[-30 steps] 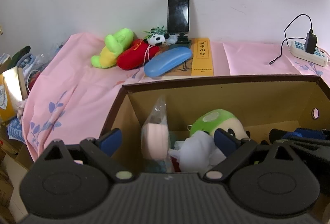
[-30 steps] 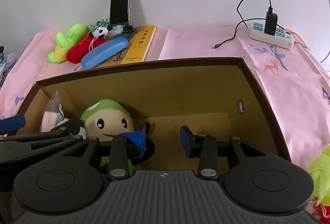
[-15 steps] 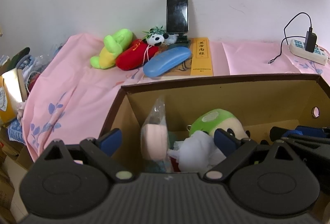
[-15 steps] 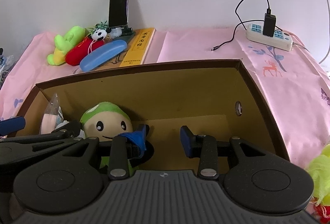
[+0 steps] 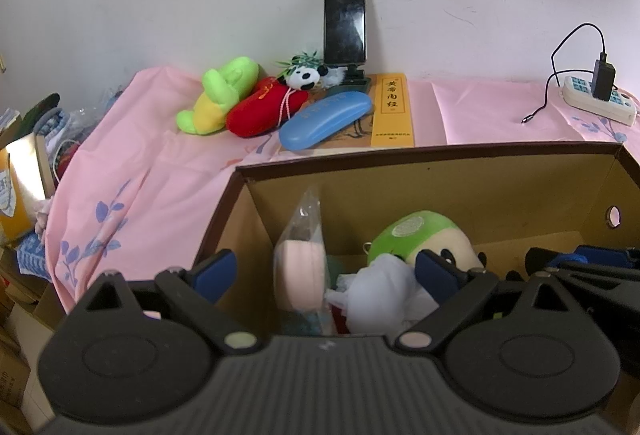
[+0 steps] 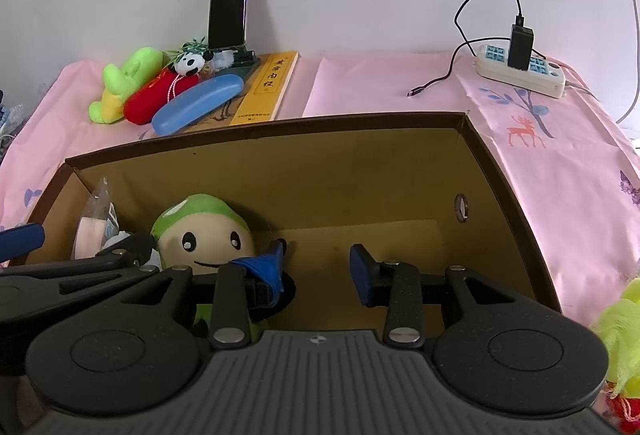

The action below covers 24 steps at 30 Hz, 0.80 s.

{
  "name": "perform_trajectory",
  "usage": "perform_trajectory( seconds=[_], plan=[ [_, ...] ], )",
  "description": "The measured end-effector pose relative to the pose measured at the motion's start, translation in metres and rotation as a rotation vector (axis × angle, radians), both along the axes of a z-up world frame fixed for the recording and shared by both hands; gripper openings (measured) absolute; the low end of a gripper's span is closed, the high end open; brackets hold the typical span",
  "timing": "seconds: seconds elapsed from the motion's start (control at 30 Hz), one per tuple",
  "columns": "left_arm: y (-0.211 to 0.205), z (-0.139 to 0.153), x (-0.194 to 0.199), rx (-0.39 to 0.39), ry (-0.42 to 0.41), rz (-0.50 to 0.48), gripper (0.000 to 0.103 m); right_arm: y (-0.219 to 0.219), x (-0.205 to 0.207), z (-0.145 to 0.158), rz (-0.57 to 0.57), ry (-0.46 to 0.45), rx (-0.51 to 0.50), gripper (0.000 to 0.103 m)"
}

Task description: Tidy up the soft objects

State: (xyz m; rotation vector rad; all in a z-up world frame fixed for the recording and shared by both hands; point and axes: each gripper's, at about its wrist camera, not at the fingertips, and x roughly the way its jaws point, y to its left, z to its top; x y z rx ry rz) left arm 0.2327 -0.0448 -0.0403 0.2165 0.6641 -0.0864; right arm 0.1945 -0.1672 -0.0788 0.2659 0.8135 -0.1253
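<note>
- Both tongs, left gripper and right gripper, sit apart, gripping nothing.
- Green-capped plush is inside the cardboard box, beside a bagged pink roll.
- Behind: blue case, yellow book with Chinese characters, phone.

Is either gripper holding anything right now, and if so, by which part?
Nothing is held. The left gripper and the right gripper both stand open over the cardboard box, pads touching nothing.
</note>
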Motion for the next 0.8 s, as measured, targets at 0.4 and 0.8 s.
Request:
perform_trajectory(
  seconds=[0.4, 0.8],
  plan=[
    [-0.0008, 0.0002, -0.0005, 0.001, 0.000, 0.001, 0.096, -0.0011, 0.0006, -0.0001, 0.002, 0.004, -0.005, 0.020],
    [-0.0028, 0.0003, -0.0019, 0.014, -0.008, 0.000, 0.096, -0.0010, 0.0007, 0.0001, 0.001, 0.001, -0.004, 0.020]
  ],
)
